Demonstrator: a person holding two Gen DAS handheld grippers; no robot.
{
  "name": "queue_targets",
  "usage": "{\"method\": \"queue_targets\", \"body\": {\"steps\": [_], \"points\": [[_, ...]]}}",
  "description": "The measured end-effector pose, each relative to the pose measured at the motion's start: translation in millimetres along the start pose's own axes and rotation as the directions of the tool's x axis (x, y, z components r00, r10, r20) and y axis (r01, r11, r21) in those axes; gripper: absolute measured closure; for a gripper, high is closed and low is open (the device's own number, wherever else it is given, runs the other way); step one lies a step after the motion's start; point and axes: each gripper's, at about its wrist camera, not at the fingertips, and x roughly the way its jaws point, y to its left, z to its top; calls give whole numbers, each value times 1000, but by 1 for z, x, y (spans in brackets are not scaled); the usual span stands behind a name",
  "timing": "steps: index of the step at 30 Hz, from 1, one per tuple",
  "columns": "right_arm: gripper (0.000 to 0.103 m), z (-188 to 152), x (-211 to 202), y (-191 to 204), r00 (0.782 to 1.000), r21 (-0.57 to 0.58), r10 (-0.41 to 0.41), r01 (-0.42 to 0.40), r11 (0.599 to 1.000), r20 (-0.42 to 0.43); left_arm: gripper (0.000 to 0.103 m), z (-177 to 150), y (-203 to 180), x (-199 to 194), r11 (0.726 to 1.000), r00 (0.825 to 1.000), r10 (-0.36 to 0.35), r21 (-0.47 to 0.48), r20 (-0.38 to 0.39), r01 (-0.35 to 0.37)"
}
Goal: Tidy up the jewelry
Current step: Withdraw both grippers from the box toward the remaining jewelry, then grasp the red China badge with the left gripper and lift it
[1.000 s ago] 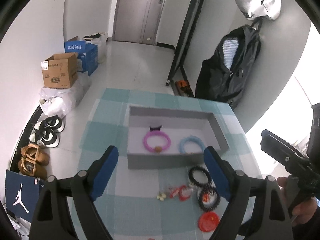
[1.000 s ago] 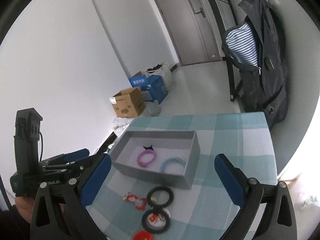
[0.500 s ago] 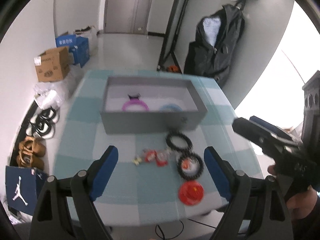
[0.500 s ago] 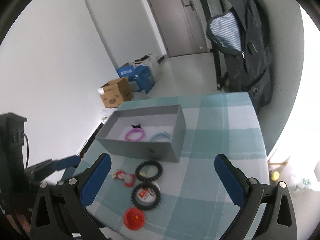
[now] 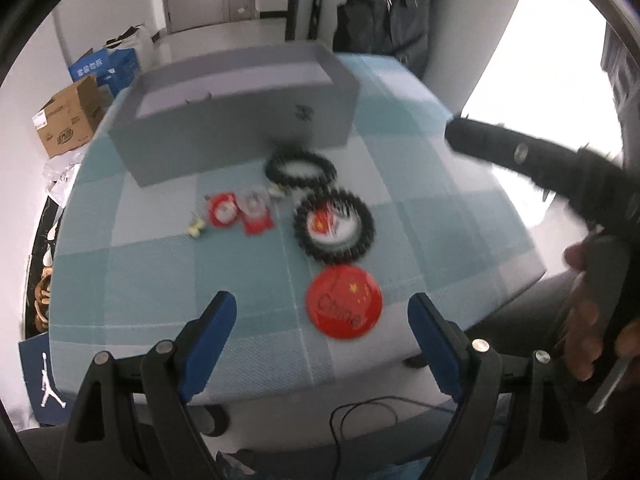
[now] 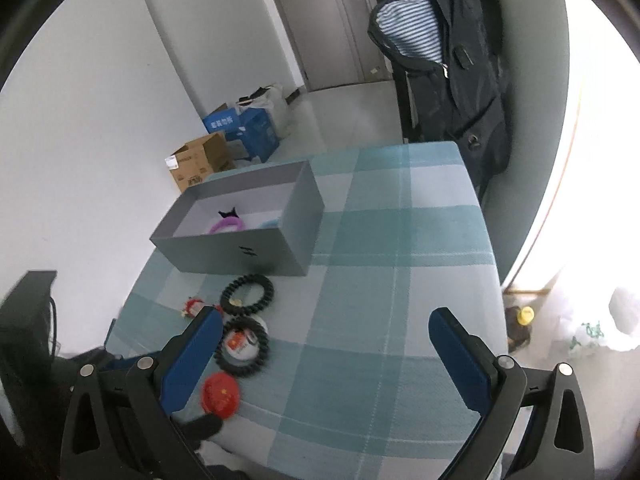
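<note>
**Blue-padded grippers both spread, jewelry on the cloth ahead**

Blue pads mark your left gripper (image 5: pixel 322 316), and its jaws stand wide apart with nothing between them. You hold it low at the near edge of the table (image 5: pixel 160 264), which is covered in a teal and white checked cloth. Just ahead of the gap, slightly toward the right finger, lies the red round badge (image 5: pixel 344 300), flat on the cloth and untouched by either pad. Beyond it sits a black beaded bracelet (image 5: pixel 334 226) ringed around a small red and white disc. Farther on, a second black beaded bracelet (image 5: pixel 300 168) lies close to the front wall of the grey box (image 5: pixel 240 132). To the left of the bracelets you have a cluster of small red charms (image 5: pixel 240 212) on the cloth.

Your right gripper (image 6: pixel 324 336) is likewise released, its fingers well apart and holding nothing. It hovers over the right half of the table, so the jewelry lies off toward its left finger: the badge (image 6: pixel 220 394) just beside that finger, the two bracelets (image 6: pixel 242 348) (image 6: pixel 248 294) farther ahead. Inside the box (image 6: pixel 240 248) you can see a pink bracelet (image 6: pixel 228 224), a small black piece behind it and a strip of light blue beside it; the near wall hides the rest.
</note>
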Motion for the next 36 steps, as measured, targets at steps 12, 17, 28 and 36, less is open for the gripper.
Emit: {"method": "queue_targets", "body": {"steps": [12,17,28,36], "points": [[0,-1,-2,-10,1000,26,-12,12,1000,-6,19,3,-8,10,998,998,48,29,-35,-47],[0,-2,-4,-12,1000,29,-17,17,999,-7,21,2,-12,12,996,997,65,60,-32,-63],[0,-5,1,-12,999,31,-34,34,999,-27,65,-2,-30,5,991,1000,23,133,-18,-20],[0,-7,5,-15,998,38,-43,45,998,-40,66,-5,-32,5,992,1000,0,124,-27,3]]}}
